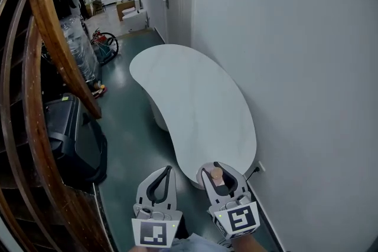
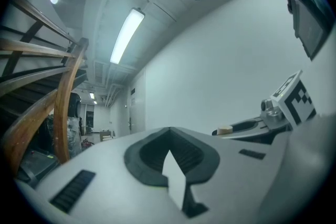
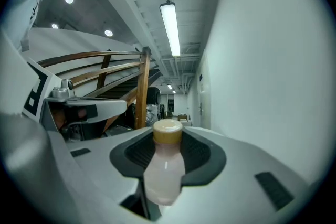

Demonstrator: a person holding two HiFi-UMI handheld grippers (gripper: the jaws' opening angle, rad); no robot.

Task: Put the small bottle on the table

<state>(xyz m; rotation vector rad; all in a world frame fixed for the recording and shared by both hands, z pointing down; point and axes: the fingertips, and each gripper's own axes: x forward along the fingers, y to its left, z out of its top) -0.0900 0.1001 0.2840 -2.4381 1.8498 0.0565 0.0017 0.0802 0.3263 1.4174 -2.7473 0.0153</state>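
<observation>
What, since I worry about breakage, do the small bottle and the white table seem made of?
Small bottle: likely translucent plastic, judging by its milky, softly glowing body; frosted glass is possible. Its cap: tan, matte, plastic or wood. Table: smooth white top with a slight sheen, perhaps stone or laminate; unclear.

Wooden stair railing [image 1: 56,32] curves above green floor [image 1: 127,133].

The small bottle [image 3: 164,170], milky pale pink with a tan cap, is clamped between the jaws of the right gripper [image 1: 212,169], cap pointing out along them, held in the air at the near end of the white kidney-shaped table [image 1: 195,103]
</observation>
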